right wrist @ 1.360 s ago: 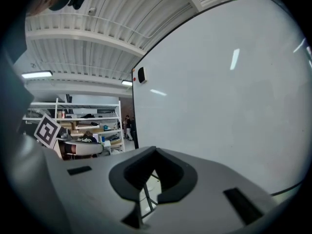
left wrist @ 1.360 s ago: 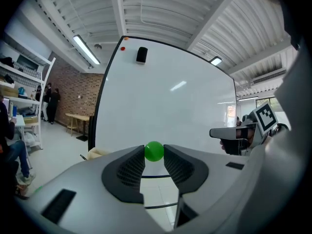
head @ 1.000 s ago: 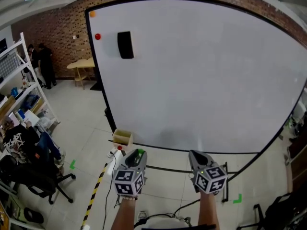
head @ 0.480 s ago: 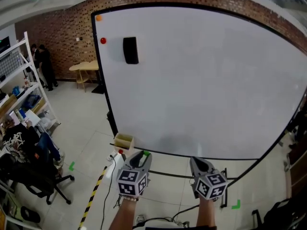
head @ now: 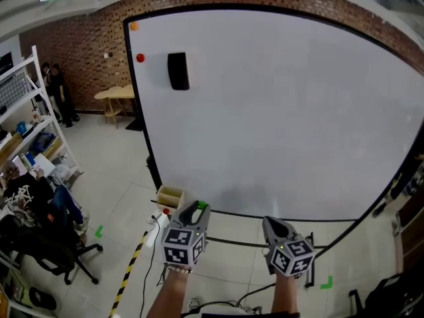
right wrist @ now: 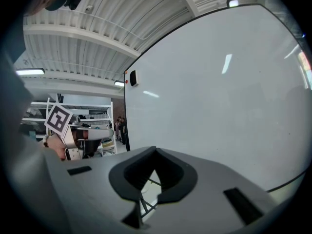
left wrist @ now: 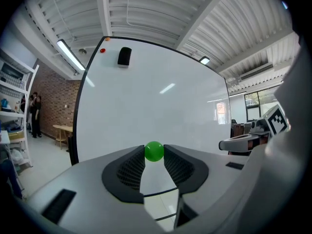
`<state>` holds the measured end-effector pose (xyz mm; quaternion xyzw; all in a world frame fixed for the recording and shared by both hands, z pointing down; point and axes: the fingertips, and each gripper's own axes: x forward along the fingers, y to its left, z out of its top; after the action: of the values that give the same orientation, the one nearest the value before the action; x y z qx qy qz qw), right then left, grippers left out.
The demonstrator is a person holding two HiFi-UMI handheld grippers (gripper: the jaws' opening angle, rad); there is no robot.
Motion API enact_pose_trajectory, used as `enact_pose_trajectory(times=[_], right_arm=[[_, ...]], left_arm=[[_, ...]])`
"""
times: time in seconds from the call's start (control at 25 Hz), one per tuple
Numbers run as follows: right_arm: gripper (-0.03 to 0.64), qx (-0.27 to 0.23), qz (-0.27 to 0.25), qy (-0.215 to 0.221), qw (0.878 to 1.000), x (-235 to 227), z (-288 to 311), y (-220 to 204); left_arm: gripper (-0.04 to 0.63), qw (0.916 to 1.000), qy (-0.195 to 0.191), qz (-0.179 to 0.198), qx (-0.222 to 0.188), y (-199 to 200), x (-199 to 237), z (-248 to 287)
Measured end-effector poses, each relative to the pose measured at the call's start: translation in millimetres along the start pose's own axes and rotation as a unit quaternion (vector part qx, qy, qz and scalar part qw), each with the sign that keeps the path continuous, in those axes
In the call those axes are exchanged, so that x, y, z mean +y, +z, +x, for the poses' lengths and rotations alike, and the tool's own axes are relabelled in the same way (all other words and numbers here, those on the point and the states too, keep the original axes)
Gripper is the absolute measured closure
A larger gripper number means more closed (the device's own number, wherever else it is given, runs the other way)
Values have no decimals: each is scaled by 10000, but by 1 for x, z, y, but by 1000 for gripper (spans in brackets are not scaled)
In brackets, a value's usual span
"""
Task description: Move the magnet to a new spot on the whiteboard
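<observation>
Step in hand, by the look of it: carry phase, magnet already picked up and not yet placed. The left gripper [head: 194,210] is clamped on a small green ball-shaped magnet [left wrist: 154,151]; the left gripper view shows it pinched right at the tips between both ribbed pads, jaws partly apart around it. So the magnet is off the board, held in the air in front of the lower left part of the whiteboard [head: 285,111] and clearly short of its surface. The right gripper [head: 270,222] sits beside the left one, jaws closed tip to tip with nothing between them (the right gripper view shows only floor through the gap below the tips). It looks like it plays no part here. Up in the board's top left corner are a red magnet [head: 140,57], an orange magnet [head: 134,26] and a black eraser [head: 177,70], all well apart from the grippers. The rest of the board is bare, so plenty of free spots. Next move likely calls for carrying the left gripper forward until the magnet's face meets the board on a bare patch, then letting the jaws open and backing straight off so the magnet is not dragged. Writing: none readable. The board is blank, no brand shows on either gripper, and the cube [head: 182,247] on each carries only black-and-white square patterns, no words.
</observation>
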<state>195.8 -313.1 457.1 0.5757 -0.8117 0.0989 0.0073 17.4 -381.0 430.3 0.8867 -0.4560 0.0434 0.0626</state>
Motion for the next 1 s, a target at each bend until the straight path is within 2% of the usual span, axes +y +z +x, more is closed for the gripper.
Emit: enact_pose_trajectory(times=[0.24, 0.44, 0.6, 0.8, 1.0], right_arm=[[606, -56, 76, -153, 9998, -14, -9, -1], [606, -107, 126, -340, 9993, -27, -20, -1], [606, -155, 158, -535, 9983, -42, -33, -1], [606, -242, 210, -715, 9969, -57, -44, 3], [606, -266, 246, -850, 9957, -67, -52, 2]], left_arm=[[474, 9973, 85, 620, -392, 73, 5, 33], [474, 9909, 140, 1077, -795, 150, 10, 61], [474, 9857, 188, 1387, -939, 197, 6, 81], [474, 9799, 302, 1736, -931, 231, 5, 109], [474, 9750, 442, 2025, -804, 240, 9, 133]])
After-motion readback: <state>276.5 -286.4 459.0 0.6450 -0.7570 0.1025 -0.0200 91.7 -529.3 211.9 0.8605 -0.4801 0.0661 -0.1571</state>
